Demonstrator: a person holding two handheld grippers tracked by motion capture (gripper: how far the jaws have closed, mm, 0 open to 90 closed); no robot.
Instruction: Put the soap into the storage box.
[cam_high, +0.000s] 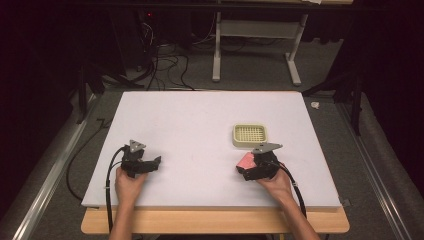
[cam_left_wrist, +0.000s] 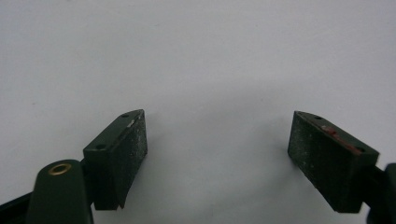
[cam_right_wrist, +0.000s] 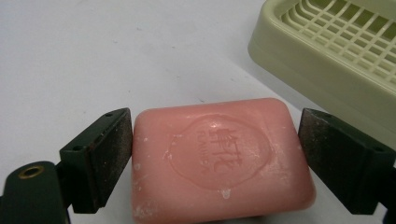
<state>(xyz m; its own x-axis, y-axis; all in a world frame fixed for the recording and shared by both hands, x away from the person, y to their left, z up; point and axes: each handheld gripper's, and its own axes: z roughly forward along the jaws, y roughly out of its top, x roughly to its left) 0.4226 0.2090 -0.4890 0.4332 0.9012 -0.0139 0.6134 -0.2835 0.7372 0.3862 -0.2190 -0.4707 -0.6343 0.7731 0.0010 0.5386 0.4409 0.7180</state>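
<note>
At five o'clock on the white table (cam_high: 200, 120), the right gripper (cam_high: 248, 169) has its jaws either side of a pink soap (cam_right_wrist: 219, 163). Its left jaw touches the soap's end; whether the right jaw touches cannot be told, so a firm hold is not certain. The soap lies flat on the table, stamped face up. A green soap dish (cam_high: 250, 136) with a grid top sits just beside, at twelve o'clock from the gripper and at two o'clock in the right gripper view. At seven o'clock on the table, the left gripper (cam_high: 150, 165) rests with jaws spread wide, nothing between them, well apart from the soap.
</note>
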